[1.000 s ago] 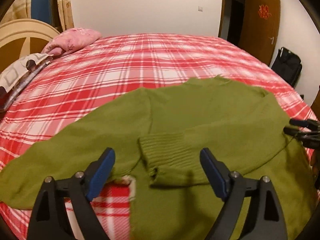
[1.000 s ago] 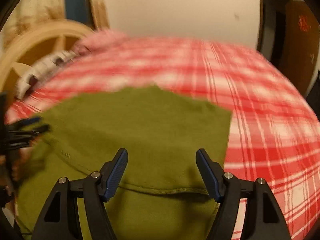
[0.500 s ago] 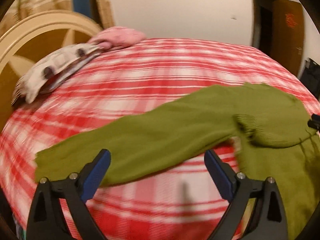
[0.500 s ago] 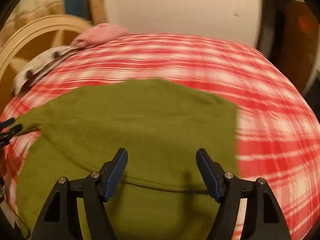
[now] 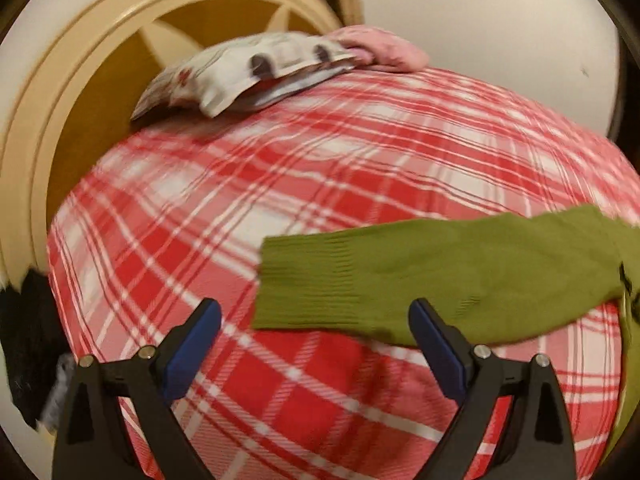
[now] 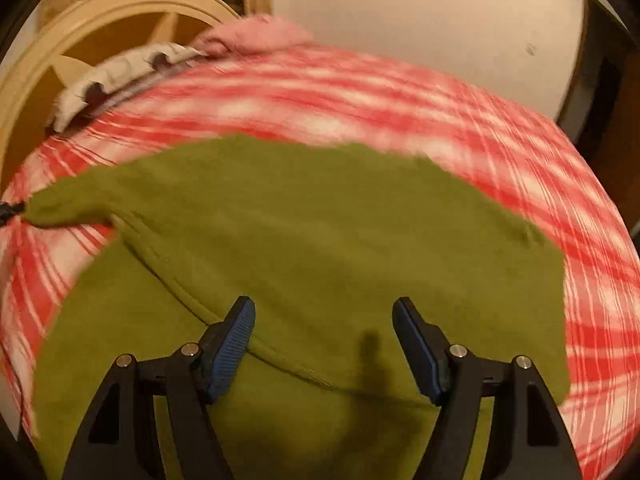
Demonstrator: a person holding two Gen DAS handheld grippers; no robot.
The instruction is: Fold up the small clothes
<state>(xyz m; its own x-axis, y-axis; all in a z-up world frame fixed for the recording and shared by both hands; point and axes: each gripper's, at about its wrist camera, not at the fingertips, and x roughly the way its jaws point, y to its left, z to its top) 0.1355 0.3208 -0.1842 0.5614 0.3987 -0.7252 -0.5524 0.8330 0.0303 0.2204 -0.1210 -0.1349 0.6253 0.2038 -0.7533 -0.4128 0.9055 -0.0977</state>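
Hovering wide open and empty over the plaid bed (image 5: 320, 184), the left hand-held gripper (image 5: 316, 332) faces the green sweater's outstretched sleeve (image 5: 420, 276), cuff just ahead, long axis running rightward; a second ago the other, folded cuff lay there. The right hand-held gripper (image 6: 324, 332), jaws apart and empty, hangs over the sweater body (image 6: 320, 220).

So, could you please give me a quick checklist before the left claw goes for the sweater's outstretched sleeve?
1. Left claw open and empty: ok.
2. Sleeve cuff in view, flat on the plaid bedspread: ok.
3. Cuff between the left claw's fingers: not ok, it lies ahead of them.
4. Right claw open, gripping nothing: ok.
5. Green sweater body flat: cannot tell, the picture is blurred.
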